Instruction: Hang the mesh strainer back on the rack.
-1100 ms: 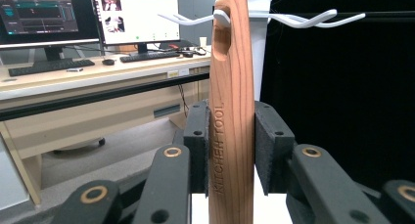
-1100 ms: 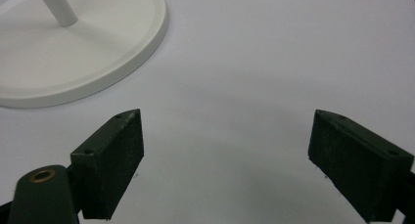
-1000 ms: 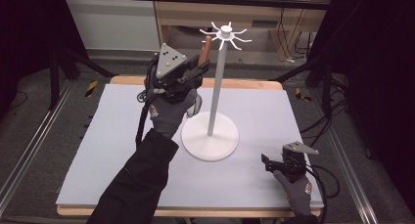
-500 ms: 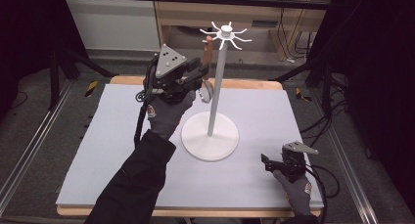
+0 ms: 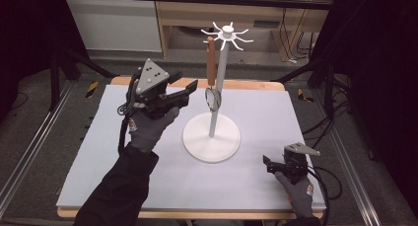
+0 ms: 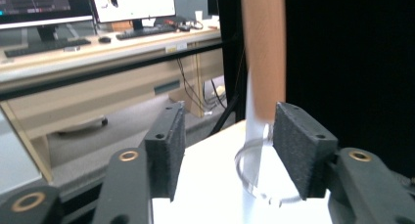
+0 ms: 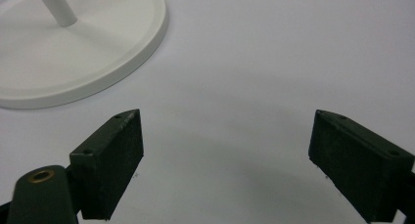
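A white stand (image 5: 212,137) with a thin pole and a crown of hooks (image 5: 226,34) rises mid-table. From one hook hangs a utensil with a brown wooden handle (image 5: 211,63) and a round wire ring (image 5: 213,98) at its lower end. My left gripper (image 5: 192,87) hovers just left of the utensil; its jaws have just been opening and now stand open, pads clear of the handle. In the left gripper view the handle (image 6: 264,53) and ring (image 6: 254,170) hang just beyond the left gripper (image 6: 225,145). My right gripper (image 5: 268,163) rests open at the front right, nothing between its jaws.
The stand sits on a pale grey mat (image 5: 98,152) on a wooden table. In the right gripper view the stand's base (image 7: 83,53) lies ahead and left of the right gripper (image 7: 225,155). Dark frame legs and cables surround the table; a desk with monitors (image 6: 132,4) stands behind.
The left gripper was shut on the utensil's handle by the hooks; it has let go, opened, and drawn back left and downward. The utensil now hangs free. The right hand kept still.
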